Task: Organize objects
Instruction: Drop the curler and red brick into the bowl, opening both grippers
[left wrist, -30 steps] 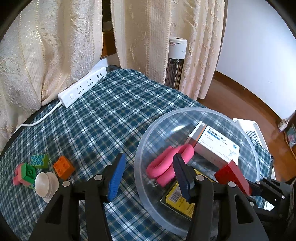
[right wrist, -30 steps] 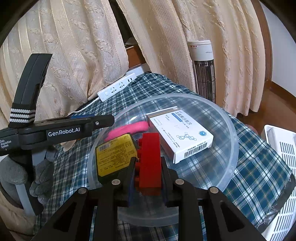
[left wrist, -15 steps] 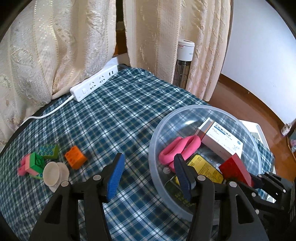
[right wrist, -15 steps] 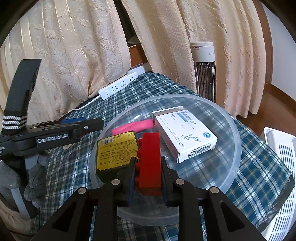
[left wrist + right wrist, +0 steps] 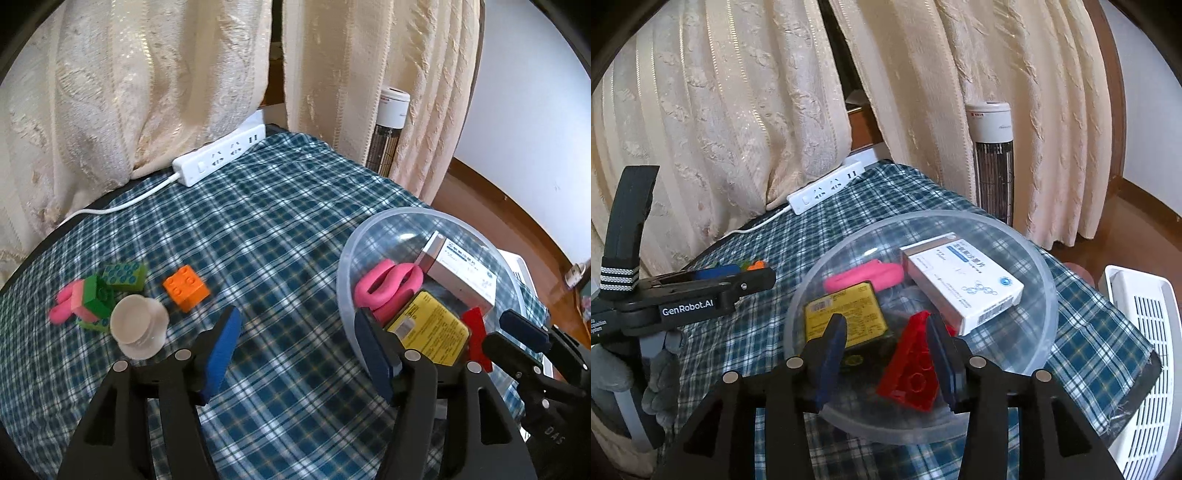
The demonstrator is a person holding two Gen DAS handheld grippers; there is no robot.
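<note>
While my right gripper (image 5: 886,334) hangs over the near rim of the bowl (image 5: 1039,273), its jaws are opening and the red brick (image 5: 912,363) tips between them, leaning on the right pad and clear of the left. Deeper in the bowl lie a yellow packet (image 5: 846,314), a white box (image 5: 964,282) and a pink piece (image 5: 866,277). My left gripper (image 5: 297,341) is opening too, empty, just left of the bowl. Farther left of the bowl sit an orange brick (image 5: 186,288), green bricks (image 5: 123,275) and a cup (image 5: 138,326).
</note>
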